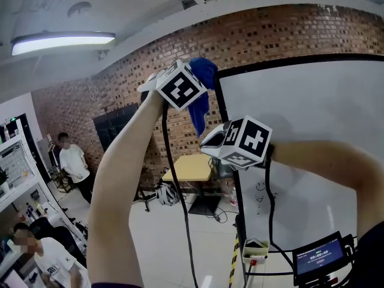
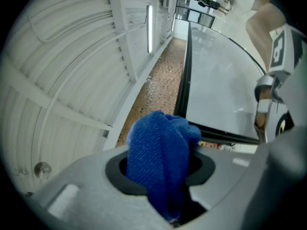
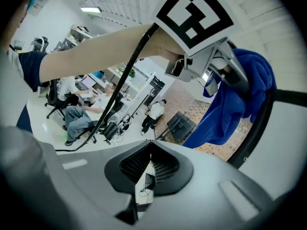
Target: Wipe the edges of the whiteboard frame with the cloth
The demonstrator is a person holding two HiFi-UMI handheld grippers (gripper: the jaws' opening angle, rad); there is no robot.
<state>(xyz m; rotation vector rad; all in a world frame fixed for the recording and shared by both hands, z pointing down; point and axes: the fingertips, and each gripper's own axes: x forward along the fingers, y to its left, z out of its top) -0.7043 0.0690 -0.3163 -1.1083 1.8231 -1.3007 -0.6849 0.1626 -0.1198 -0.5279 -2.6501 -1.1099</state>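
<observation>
**Now up at the top corner, cloth ready**

Right, the whiteboard (image 1: 312,137) fills my right side, white and glossy with a few faint scribbles low down. Its black frame (image 1: 227,119) runs up the left edge and turns along the top. That corner is where I judge the wiping is to start, so both arms are raised high towards it.

The blue cloth (image 1: 201,95) is bunched and hanging just beside the frame's upper left corner. I cannot tell whether it touches the black strip. My left gripper (image 1: 197,80) has it pinched, the jaws held partly apart by the thick wad of fabric. A loose tail droops below, which leaves soft material free to drag along the edge.

My right gripper (image 1: 211,144) sits lower, near the frame's left side, jaws pressed together with nothing between them. I judge it is only there to steady things.

Behind the board stands a brick wall (image 1: 138,89), with a ceiling lamp (image 1: 63,41) glowing above. Down below I see a pale tiled floor (image 1: 198,245), a yellow table (image 1: 191,167) and people at desks on the far left.
</observation>
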